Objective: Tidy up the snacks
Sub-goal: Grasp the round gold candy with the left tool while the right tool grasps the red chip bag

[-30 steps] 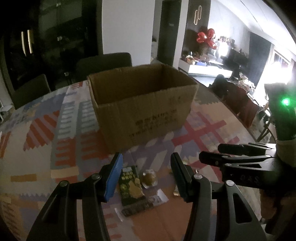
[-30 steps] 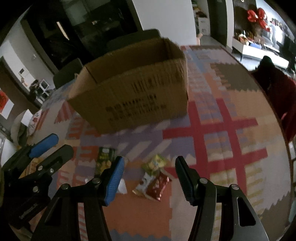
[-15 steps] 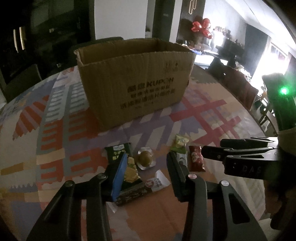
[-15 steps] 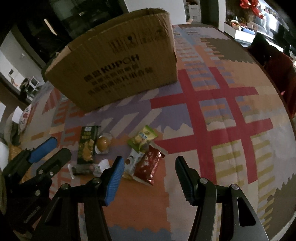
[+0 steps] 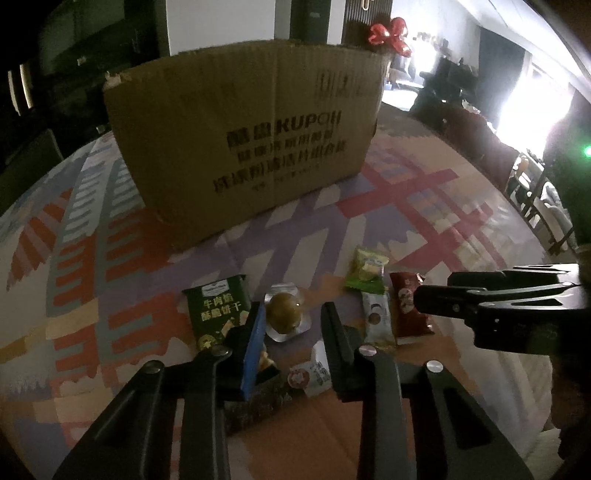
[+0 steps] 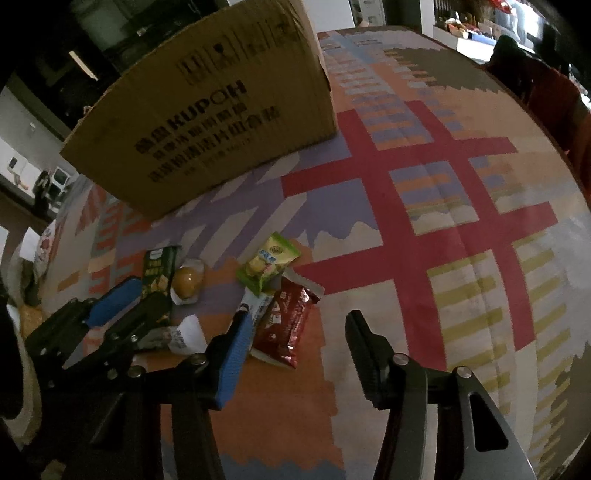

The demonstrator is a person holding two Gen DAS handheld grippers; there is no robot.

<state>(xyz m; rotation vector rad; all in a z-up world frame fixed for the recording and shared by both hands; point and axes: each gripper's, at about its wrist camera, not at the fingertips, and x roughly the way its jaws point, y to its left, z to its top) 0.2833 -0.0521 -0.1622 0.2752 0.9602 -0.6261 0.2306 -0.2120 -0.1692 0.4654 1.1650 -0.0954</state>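
Both wrist views angled down, close over table, sharing snacks [image 5: 284, 314] and box [image 6: 207, 107]

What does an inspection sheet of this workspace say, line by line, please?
Surface: patterned tablecloth.
Job's things: cardboard box upright; dark green packet, wrapped egg, light green packet, white bar, red packet, dark bar in front.
Clutter: nothing seen.
Grippers: left gripper open, closing over egg; right gripper open, closing beside red packet.
Cables: nothing seen.
Surroundings: dim room, chair, red bow.
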